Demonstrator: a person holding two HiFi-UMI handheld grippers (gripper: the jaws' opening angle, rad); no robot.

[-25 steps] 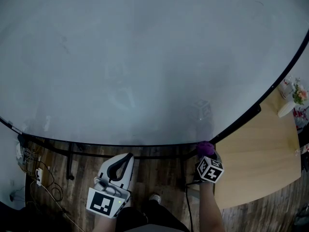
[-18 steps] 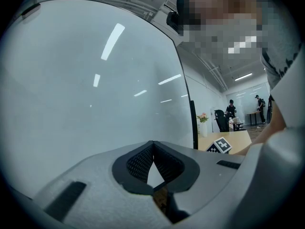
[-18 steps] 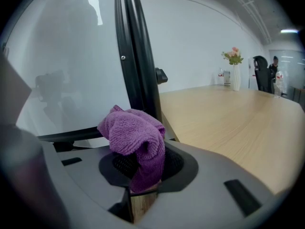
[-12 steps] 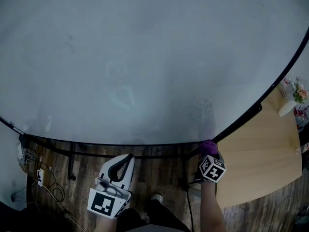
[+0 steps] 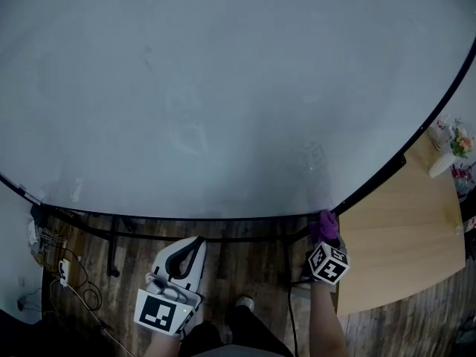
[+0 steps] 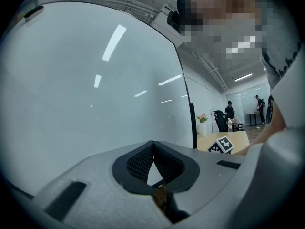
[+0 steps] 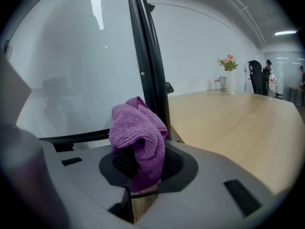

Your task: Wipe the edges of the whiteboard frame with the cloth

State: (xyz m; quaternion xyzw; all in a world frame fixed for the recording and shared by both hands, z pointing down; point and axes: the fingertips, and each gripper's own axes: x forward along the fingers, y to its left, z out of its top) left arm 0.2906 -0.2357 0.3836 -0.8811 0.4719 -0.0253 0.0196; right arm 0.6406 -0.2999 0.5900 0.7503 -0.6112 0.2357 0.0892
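The whiteboard (image 5: 223, 88) fills most of the head view, edged by a thin black frame (image 5: 186, 219). My right gripper (image 5: 325, 233) is shut on a purple cloth (image 5: 324, 225), which rests against the frame's lower right corner. In the right gripper view the purple cloth (image 7: 138, 135) bunches above the jaws, next to the black upright frame (image 7: 147, 61). My left gripper (image 5: 190, 248) hangs below the board's bottom edge with its jaws together and nothing held; in the left gripper view its tips (image 6: 153, 152) meet in front of the whiteboard (image 6: 95, 104).
A wooden table (image 5: 401, 236) stands right of the board, with a vase of flowers (image 5: 455, 146) at its far end. Cables (image 5: 67, 285) lie on the wood floor at the lower left. Black stand legs (image 5: 111, 248) run under the board. People stand far off (image 6: 229, 109).
My right gripper has slid right along the bottom frame with the cloth, reaching the lower right corner. The left gripper has barely moved.
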